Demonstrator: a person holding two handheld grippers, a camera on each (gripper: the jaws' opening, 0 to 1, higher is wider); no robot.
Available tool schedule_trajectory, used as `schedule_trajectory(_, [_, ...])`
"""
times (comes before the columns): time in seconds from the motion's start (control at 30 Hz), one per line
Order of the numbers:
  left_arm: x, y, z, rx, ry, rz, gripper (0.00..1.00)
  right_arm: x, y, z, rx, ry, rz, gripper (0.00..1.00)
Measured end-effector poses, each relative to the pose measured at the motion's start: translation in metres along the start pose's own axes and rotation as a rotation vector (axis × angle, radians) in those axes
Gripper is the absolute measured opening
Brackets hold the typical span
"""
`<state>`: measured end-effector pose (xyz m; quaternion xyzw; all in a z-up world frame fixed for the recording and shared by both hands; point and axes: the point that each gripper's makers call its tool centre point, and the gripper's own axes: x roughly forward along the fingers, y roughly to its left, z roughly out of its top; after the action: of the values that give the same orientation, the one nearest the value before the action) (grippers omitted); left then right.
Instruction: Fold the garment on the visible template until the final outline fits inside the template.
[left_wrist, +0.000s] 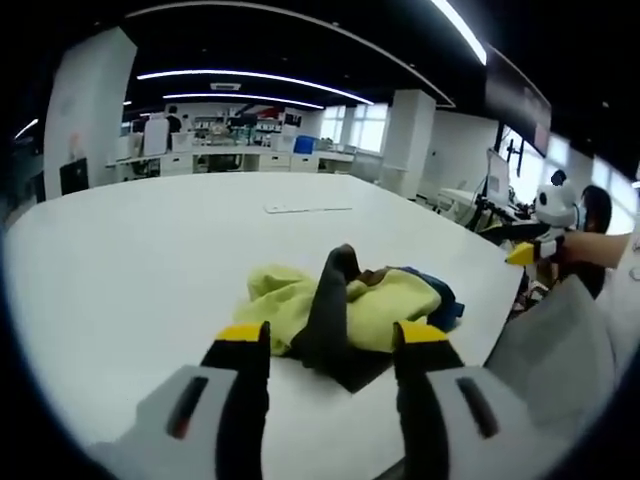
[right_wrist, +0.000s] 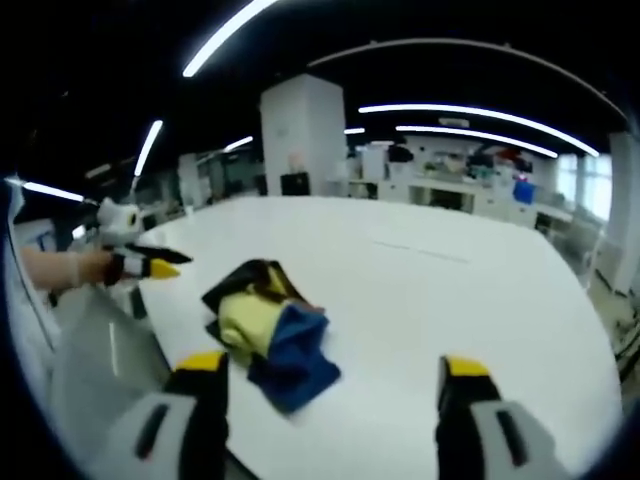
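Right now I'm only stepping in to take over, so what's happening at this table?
A person holds a gripper in each hand over a large white table. A crumpled garment, yellow, black and blue, lies bunched in a heap near the table's edge, not yet spread or folded. The left gripper has its jaws open on either side of the heap, gripping nothing. The right gripper is also open and empty, with the garment in front of its left jaw. Folding has not visibly begun.
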<state>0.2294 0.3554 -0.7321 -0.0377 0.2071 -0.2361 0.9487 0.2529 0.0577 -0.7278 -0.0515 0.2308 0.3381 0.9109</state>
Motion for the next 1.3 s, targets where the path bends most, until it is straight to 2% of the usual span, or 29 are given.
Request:
schedule_trajectory(0.07, [0.003,0.003,0.002,0.005,0.006,-0.002,0.46,0.004,0.002,0.0,-0.011,0.01,0.01,0.81])
schedule_trajectory(0.2, [0.015,0.003,0.0,0.068,0.062,-0.031,0.42,0.017,0.015,0.001,-0.008,0.027,0.048,0.79])
schedule_trajectory(0.3, [0.024,0.005,0.003,0.051,0.062,-0.04,0.39,0.028,0.027,-0.002,-0.013,0.058,0.091,0.73])
schedule_trajectory(0.37, [0.032,0.006,0.001,0.066,0.092,-0.043,0.36,0.037,0.035,-0.004,-0.031,0.083,0.119,0.7])
schedule_trajectory(0.47, [0.043,0.001,-0.004,0.085,0.134,-0.065,0.28,0.047,0.045,-0.01,-0.053,0.124,0.156,0.55])
schedule_trajectory(0.57, [0.054,0.008,-0.012,0.091,0.162,-0.066,0.24,0.058,0.055,-0.013,-0.021,0.138,0.192,0.44])
schedule_trajectory(0.7, [0.065,0.011,-0.023,0.079,0.206,-0.075,0.21,0.068,0.063,-0.017,-0.035,0.157,0.202,0.34])
schedule_trajectory(0.9, [0.073,0.011,-0.025,0.056,0.211,-0.077,0.16,0.07,0.069,-0.019,-0.038,0.18,0.203,0.21])
schedule_trajectory(1.3, [0.075,0.011,-0.031,0.047,0.237,-0.094,0.13,0.083,0.071,-0.042,0.029,0.224,0.194,0.09])
